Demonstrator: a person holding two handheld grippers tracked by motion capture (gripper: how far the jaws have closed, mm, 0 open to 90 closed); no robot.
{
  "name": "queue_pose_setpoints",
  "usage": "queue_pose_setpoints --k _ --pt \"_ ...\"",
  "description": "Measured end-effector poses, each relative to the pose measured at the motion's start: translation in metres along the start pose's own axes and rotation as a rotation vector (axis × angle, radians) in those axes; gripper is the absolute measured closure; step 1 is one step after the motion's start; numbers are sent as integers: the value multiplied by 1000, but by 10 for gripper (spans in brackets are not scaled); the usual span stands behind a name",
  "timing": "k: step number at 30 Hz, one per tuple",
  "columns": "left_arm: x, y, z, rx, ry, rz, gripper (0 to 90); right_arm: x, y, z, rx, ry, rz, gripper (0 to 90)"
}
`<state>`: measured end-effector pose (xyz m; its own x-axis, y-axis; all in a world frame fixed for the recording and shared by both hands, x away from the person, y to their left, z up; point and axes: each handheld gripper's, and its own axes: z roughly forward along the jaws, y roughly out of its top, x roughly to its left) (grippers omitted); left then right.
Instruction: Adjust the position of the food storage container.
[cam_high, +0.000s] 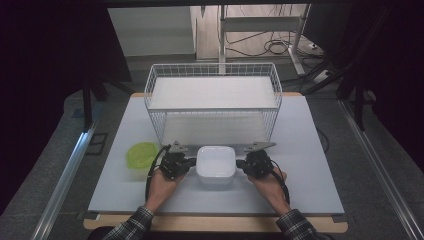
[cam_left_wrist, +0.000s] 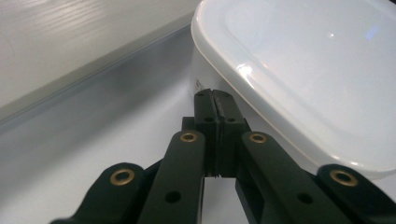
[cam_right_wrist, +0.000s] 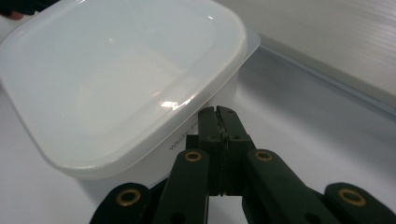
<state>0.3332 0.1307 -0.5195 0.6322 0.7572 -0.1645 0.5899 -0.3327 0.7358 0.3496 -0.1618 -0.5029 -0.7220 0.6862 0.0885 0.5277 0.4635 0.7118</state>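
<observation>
Both sets of jaws were clenched tight with nothing between them. We had the left gripper (cam_high: 187, 162) pressed against the left wall of the lidded white container (cam_high: 216, 163), tips just under the lid's rim, and the right gripper (cam_high: 244, 163) mirrored it on the other side. Our guess: squeezing from 2 sides to lift or slide it, since closed jaws can't pinch a wall. It sat on the surface (cam_high: 310, 150), right in front of the wire basket (cam_high: 150, 100), green bowl (cam_high: 140, 154) off left.

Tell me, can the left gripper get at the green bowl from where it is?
Probably yes. The green bowl sits just beside the left gripper on bare table, with nothing between them; the gripper's jaws are shut against the white container.
</observation>
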Motion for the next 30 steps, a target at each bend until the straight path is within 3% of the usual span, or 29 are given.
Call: queue_pose_setpoints --k 5,14,18,21,25,26,27,30 --pt "-8 -6 -8 27 -7 14 898 11 -5 -6 13 -6 -37 894" --pt "-23 -15 -16 70 -7 36 898 24 -13 -16 31 -18 -58 894" --pt "-24 -15 -16 74 -12 38 898 24 -13 -17 34 -21 -55 894" --pt "-21 -16 -20 68 -44 26 894 22 -13 -17 35 -13 -55 865" --pt "-20 -18 -30 41 -13 37 830 19 -14 -24 9 -19 -45 784" --pt "-18 -19 -35 15 -17 41 756 16 -15 -29 -10 -19 -35 729" --pt "-18 -19 -35 15 -17 41 716 16 -15 -29 -10 -19 -35 729" --pt "-16 -21 -40 3 -6 59 645 13 -16 -35 -23 -20 -1 633"
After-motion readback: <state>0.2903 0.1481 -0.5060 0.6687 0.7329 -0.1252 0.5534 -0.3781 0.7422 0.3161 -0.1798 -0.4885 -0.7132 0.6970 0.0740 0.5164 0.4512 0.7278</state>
